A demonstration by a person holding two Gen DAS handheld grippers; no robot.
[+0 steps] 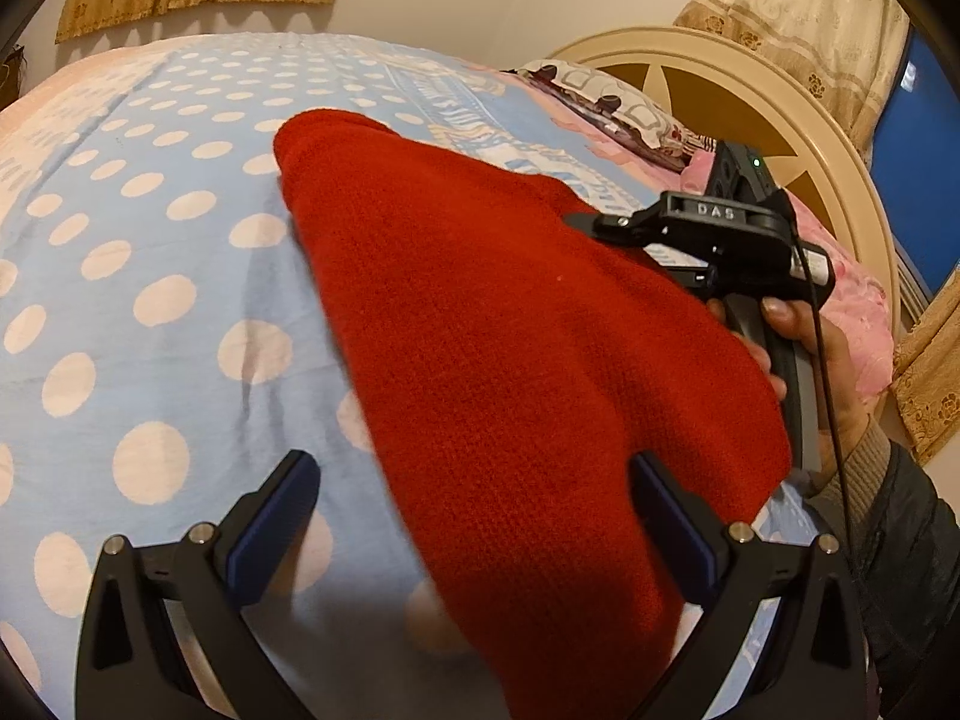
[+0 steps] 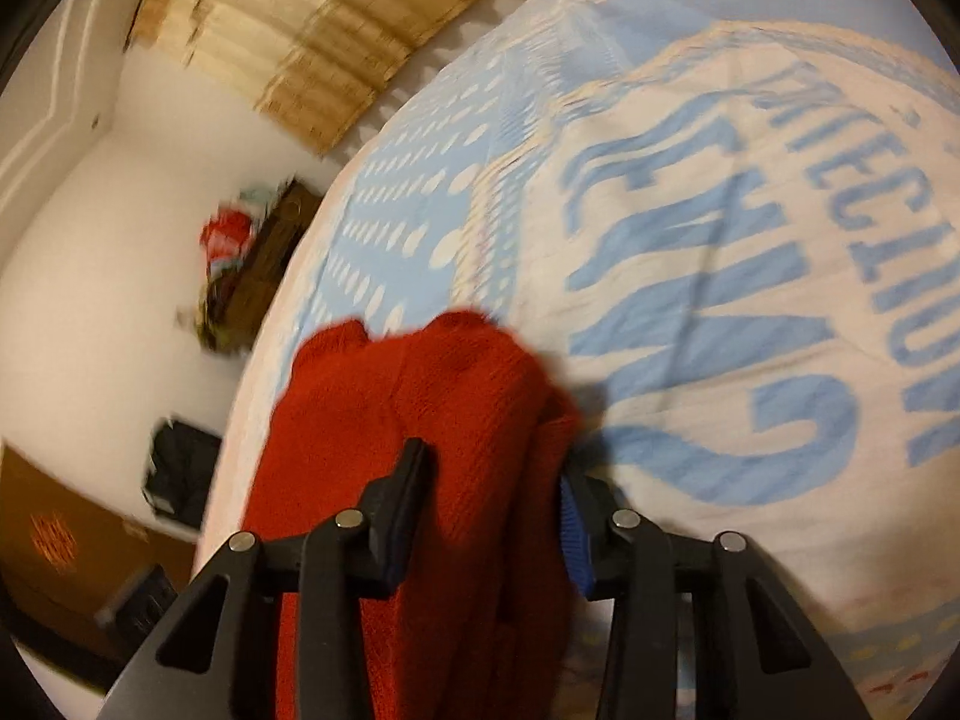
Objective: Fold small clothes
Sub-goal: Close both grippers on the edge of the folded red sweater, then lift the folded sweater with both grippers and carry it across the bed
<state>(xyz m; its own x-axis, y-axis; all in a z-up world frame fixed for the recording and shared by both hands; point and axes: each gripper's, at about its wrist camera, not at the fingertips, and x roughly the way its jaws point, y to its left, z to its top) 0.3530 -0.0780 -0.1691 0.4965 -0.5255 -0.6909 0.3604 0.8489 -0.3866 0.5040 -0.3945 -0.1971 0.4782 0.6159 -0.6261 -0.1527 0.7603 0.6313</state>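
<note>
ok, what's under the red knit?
The red knit lies on the polka-dot bedsheet, which shows all around it. In the right wrist view its bunched edge sits between the right tool's fingers. Anything directly beneath the fabric is covered.

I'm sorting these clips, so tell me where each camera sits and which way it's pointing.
Left wrist: on the left gripper, angled down across the dotted bedsheet toward the headboard; shows its open fingers and the right hand.
Right wrist: on the right gripper, angled down at the bed's edge; shows its fingers.
Shared: the red knit garment, bedsheet.
</note>
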